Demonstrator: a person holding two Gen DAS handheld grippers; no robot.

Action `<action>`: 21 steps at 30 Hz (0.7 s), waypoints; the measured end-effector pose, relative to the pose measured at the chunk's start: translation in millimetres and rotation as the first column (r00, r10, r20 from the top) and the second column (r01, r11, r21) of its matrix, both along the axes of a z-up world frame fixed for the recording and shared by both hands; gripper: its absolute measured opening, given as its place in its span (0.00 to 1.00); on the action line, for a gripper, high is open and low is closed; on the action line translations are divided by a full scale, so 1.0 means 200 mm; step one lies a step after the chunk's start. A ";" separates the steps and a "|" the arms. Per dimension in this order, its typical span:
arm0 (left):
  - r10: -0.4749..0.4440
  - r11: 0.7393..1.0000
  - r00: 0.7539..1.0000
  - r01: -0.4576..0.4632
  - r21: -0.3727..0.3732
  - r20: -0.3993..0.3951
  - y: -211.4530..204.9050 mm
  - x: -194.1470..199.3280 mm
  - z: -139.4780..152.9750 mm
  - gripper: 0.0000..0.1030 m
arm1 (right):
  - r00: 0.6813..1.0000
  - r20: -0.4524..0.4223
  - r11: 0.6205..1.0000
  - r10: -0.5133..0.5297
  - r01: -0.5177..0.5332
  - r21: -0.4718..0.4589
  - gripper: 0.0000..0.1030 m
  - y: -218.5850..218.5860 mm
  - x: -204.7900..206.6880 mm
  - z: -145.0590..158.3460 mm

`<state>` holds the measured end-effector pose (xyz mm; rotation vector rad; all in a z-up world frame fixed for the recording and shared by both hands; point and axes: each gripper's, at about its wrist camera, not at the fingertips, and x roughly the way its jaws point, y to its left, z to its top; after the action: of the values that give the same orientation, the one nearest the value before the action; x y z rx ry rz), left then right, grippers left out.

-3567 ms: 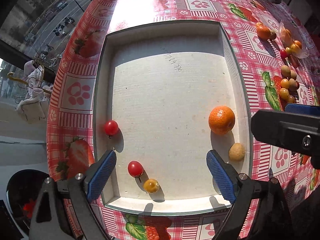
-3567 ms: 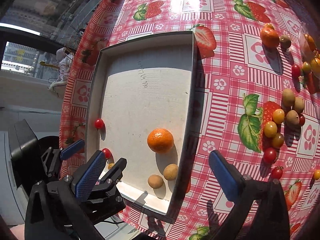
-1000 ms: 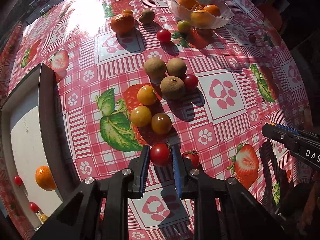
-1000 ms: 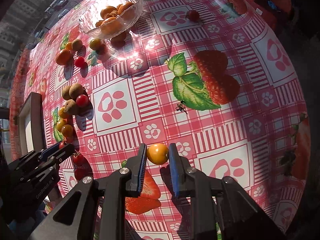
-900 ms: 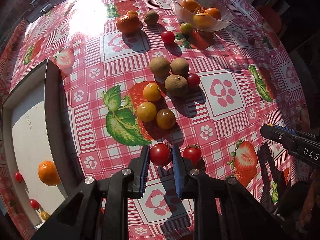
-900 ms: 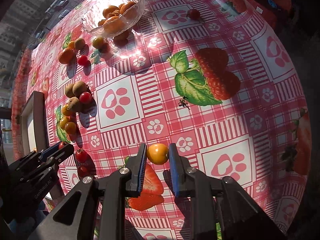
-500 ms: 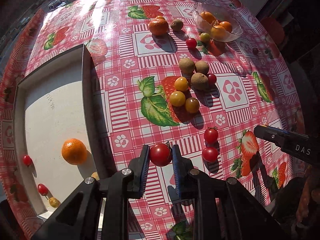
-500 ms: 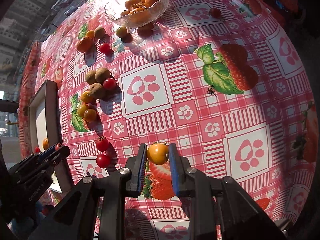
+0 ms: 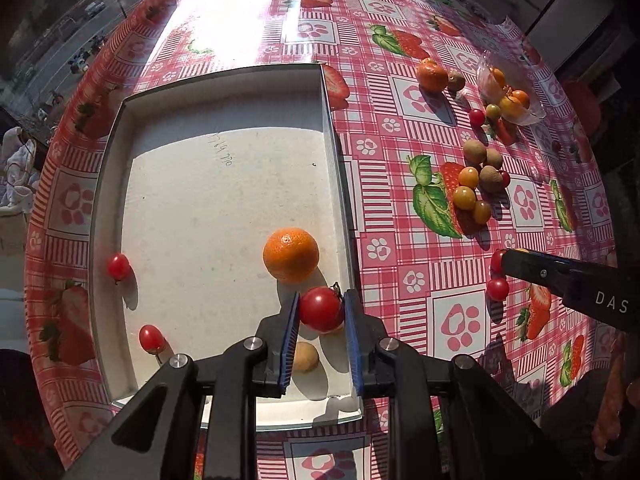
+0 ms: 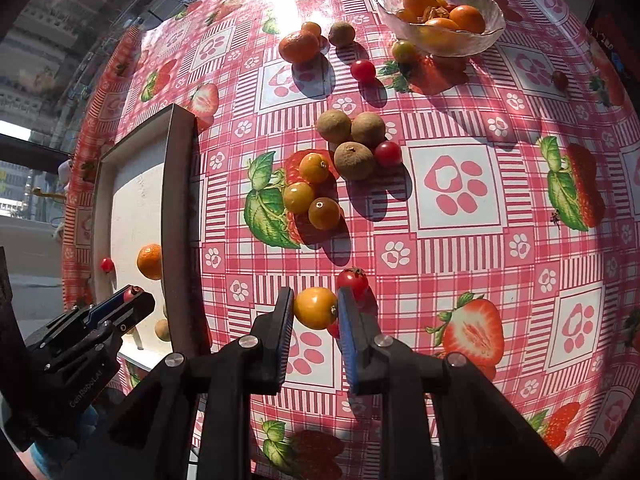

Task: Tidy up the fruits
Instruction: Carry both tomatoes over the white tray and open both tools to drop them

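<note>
My left gripper (image 9: 321, 312) is shut on a red cherry tomato (image 9: 321, 309) and holds it above the right side of the white tray (image 9: 224, 76). In the tray lie an orange (image 9: 291, 255), two small red tomatoes (image 9: 118, 267) and a brown longan (image 9: 306, 356). My right gripper (image 10: 315, 309) is shut on a yellow cherry tomato (image 10: 316, 307) above the red tablecloth, to the right of the tray wall (image 10: 178, 216). A cluster of yellow tomatoes (image 10: 311, 194) and brown longans (image 10: 352, 140) lies ahead of it.
A glass bowl (image 10: 440, 4) with orange fruits stands at the far right. A mandarin (image 10: 299, 46), a red tomato (image 10: 363, 70) and a greenish tomato (image 10: 404, 51) lie near it. Two red tomatoes (image 9: 497, 276) lie beside the right gripper.
Both grippers have moved left with their tomatoes. The left one has come from over the cloth to above the tray; the right one has neared the tray wall.
</note>
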<state>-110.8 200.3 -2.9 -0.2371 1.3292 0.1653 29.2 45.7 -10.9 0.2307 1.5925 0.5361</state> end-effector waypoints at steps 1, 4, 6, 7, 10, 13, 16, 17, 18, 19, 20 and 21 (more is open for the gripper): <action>0.013 1.000 1.000 -0.013 0.003 -0.002 0.04 -0.01 -0.01 0.23 | 1.000 0.002 1.000 0.015 -0.015 0.007 0.23 0.05 -0.01 0.01; 0.055 0.998 0.998 -0.055 0.013 -0.012 0.16 -0.05 -0.03 0.23 | 0.998 0.009 0.998 0.060 -0.060 0.028 0.23 0.20 -0.03 0.05; 0.080 0.997 0.997 -0.080 0.023 -0.018 0.23 -0.06 -0.05 0.23 | 0.996 0.011 0.995 0.087 -0.088 0.044 0.23 0.29 -0.04 0.07; 0.093 0.995 0.995 -0.092 0.026 -0.022 0.27 -0.07 -0.06 0.23 | 0.995 0.013 0.993 0.101 -0.101 0.052 0.23 0.34 -0.05 0.08; 0.119 0.992 0.992 -0.118 0.041 -0.031 0.35 -0.08 -0.10 0.23 | 0.989 0.024 0.987 0.146 -0.147 0.071 0.23 0.49 -0.06 0.11; 0.132 0.990 0.990 -0.130 0.053 -0.039 0.41 -0.08 -0.14 0.23 | 0.982 0.037 0.979 0.185 -0.187 0.081 0.23 0.63 -0.06 0.12; 0.142 0.989 0.988 -0.140 0.048 -0.051 0.45 -0.08 -0.18 0.23 | 0.976 0.045 0.973 0.212 -0.215 0.086 0.23 0.75 -0.05 0.12; 0.146 0.989 0.988 -0.143 0.047 -0.055 0.46 -0.08 -0.19 0.23 | 0.974 0.049 0.971 0.220 -0.223 0.085 0.23 0.79 -0.04 0.12; 0.147 0.988 0.987 -0.145 0.047 -0.059 0.47 -0.08 -0.20 0.23 | 0.973 0.053 0.969 0.227 -0.230 0.084 0.23 0.82 -0.03 0.12; 0.148 0.988 0.987 -0.146 0.047 -0.064 0.48 -0.09 -0.22 0.23 | 0.971 0.056 0.968 0.234 -0.238 0.080 0.23 0.86 -0.02 0.11; 0.149 0.988 0.986 -0.146 0.046 -0.068 0.48 -0.08 -0.23 0.23 | 0.968 0.059 0.966 0.243 -0.247 0.074 0.23 0.89 -0.01 0.10; 0.149 0.988 0.986 -0.146 0.047 -0.071 0.48 -0.08 -0.24 0.23 | 0.965 0.061 0.964 0.255 -0.259 0.062 0.23 0.93 0.00 0.09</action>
<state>-127.1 297.0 -50.7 -0.2969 1.3807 0.3286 29.9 231.2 7.0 0.0604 1.5634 0.7937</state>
